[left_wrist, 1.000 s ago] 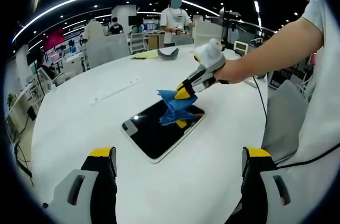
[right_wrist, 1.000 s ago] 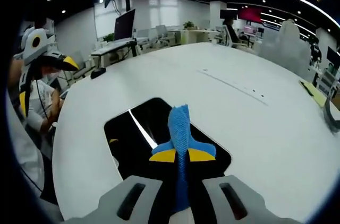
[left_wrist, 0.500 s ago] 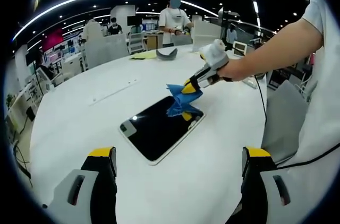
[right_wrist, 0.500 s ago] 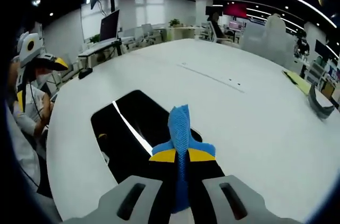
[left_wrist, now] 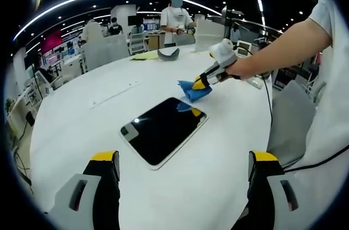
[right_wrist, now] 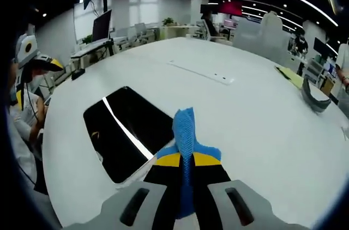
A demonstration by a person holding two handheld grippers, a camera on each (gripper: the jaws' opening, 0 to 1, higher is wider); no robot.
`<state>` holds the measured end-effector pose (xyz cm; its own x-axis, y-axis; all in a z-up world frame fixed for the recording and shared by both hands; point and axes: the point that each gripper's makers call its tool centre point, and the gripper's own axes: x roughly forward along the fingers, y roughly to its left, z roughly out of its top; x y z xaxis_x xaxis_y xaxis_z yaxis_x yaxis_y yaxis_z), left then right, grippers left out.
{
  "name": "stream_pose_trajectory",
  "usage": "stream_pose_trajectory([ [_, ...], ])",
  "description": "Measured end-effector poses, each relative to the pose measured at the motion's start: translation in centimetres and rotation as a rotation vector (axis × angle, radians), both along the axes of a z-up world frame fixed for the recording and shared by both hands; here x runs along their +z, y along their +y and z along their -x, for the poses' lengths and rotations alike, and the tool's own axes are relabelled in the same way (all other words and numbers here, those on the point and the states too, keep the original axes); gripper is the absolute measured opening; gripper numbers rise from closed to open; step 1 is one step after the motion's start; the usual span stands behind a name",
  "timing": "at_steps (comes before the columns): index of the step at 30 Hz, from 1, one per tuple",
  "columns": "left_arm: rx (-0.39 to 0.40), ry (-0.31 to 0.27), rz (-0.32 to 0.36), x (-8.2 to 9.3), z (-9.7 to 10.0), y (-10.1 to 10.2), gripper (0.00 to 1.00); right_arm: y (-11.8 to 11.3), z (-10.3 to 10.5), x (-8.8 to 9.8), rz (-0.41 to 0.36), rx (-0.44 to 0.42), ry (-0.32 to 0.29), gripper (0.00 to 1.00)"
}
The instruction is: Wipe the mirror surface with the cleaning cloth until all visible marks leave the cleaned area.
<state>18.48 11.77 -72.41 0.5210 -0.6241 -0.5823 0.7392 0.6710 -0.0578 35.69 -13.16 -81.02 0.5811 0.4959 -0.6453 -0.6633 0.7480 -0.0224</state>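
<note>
A dark rectangular mirror [left_wrist: 163,129] [right_wrist: 128,132] lies flat on the white table [left_wrist: 82,126]. In the left gripper view my right gripper [left_wrist: 200,84] hovers past the mirror's far right corner, shut on the blue cleaning cloth [left_wrist: 194,90], which hangs clear of the glass. The right gripper view shows the cloth [right_wrist: 184,137] pinched between my right gripper's [right_wrist: 185,160] jaws, with the mirror off to the left. My left gripper [left_wrist: 182,159] stands open near the table's front edge, its yellow-tipped fingers [left_wrist: 104,159] wide apart with nothing between them.
A grey curved object [left_wrist: 168,54] [right_wrist: 313,92] and a yellow sheet [left_wrist: 143,55] lie at the table's far side. A long cable slot [right_wrist: 199,72] runs across the table. People stand beyond the table. A person's arm [left_wrist: 283,50] reaches in from the right.
My right gripper has lifted the cloth off the mirror and carried it away past the far right corner. The left gripper has stayed put.
</note>
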Motion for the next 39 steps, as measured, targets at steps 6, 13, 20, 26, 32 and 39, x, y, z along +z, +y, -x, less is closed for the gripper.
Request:
stream_pose_trajectory([
  [6, 0.002, -0.002, 0.01, 0.3, -0.3, -0.1, 0.99, -1.7, 0.0, 0.0, 0.001, -0.032, 0.004, 0.01],
  [13, -0.001, -0.002, 0.001, 0.2, -0.4, -0.1, 0.99, -3.4, 0.1, -0.3, 0.019, -0.056, 0.007, 0.01],
  [20, -0.006, -0.001, -0.003, 0.1, -0.5, -0.3, 0.99, -4.3, 0.2, -0.6, 0.026, -0.073, 0.014, 0.01],
  [26, -0.009, -0.002, -0.005, 0.2, -0.6, -0.4, 0.99, -4.8, 0.5, -1.5, 0.024, -0.092, 0.037, 0.01],
  [32, -0.01, 0.007, -0.014, -0.1, -0.6, -0.2, 0.99, -5.0, 0.9, -2.9, 0.03, -0.098, 0.06, 0.01],
  [39, -0.011, 0.021, -0.023, -0.4, -0.7, -0.2, 0.99, -5.4, 1.4, -4.3, 0.027, -0.117, 0.08, 0.02],
])
